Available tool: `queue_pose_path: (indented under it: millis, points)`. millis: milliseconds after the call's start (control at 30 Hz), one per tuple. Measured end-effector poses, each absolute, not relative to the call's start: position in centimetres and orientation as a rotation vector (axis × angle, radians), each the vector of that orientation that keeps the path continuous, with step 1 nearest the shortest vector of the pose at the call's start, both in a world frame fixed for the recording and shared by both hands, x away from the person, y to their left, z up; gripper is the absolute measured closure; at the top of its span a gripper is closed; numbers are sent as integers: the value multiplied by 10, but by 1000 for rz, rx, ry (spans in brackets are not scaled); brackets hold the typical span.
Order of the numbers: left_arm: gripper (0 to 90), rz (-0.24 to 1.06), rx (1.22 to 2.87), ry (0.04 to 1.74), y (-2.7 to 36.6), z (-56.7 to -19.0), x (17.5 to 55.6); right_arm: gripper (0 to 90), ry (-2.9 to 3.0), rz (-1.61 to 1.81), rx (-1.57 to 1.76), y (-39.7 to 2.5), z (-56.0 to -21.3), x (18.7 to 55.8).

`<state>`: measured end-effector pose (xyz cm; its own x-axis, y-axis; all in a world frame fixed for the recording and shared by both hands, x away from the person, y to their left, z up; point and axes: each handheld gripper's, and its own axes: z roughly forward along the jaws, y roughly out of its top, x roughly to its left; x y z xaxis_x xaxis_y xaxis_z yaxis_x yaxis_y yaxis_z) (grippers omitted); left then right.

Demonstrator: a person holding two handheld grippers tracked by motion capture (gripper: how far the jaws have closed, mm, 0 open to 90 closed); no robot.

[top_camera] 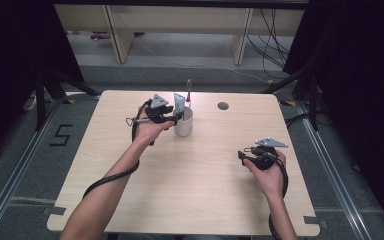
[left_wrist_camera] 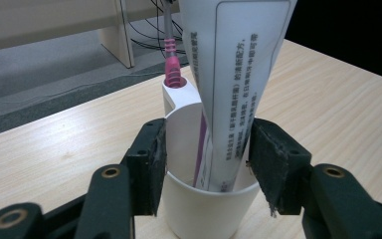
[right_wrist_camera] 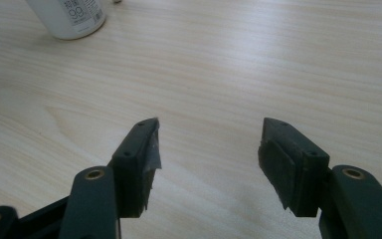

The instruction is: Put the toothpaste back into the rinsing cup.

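A white cup (top_camera: 184, 127) stands at the back middle of the wooden table (top_camera: 180, 195). In it stand a white toothpaste tube (top_camera: 179, 102) and a pink-handled toothbrush (top_camera: 188, 90). My left gripper (top_camera: 175, 118) is at the cup's left rim. In the left gripper view it (left_wrist_camera: 208, 134) is open, its jaws either side of the tube (left_wrist_camera: 234, 89) just above the cup (left_wrist_camera: 204, 211), with the toothbrush (left_wrist_camera: 171, 69) behind. My right gripper (top_camera: 242, 154) hovers open over bare table at the right. The right gripper view (right_wrist_camera: 209, 134) shows nothing between its jaws, with the cup (right_wrist_camera: 72, 17) far off.
A round cable hole (top_camera: 223, 105) lies in the table right of the cup. Beyond the far edge are wooden furniture legs (top_camera: 120, 35) and floor cables (top_camera: 275, 45). A "5" mark (top_camera: 61, 135) is taped on the floor at the left.
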<state>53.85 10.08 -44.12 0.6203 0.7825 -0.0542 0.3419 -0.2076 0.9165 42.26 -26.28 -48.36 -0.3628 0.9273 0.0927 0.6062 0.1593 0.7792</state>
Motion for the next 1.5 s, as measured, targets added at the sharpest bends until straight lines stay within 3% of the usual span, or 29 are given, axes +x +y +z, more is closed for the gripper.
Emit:
queue_pose_path:
  millis: [633, 1500]
  points:
    - [407, 513, 1798, 897, 131, -435, 513, 414, 2035, 1058, 1435, -264, -484, 423]
    - [390, 569, 1761, 934, 198, -449, 459, 413, 2020, 1061, 1451, -264, -483, 422]
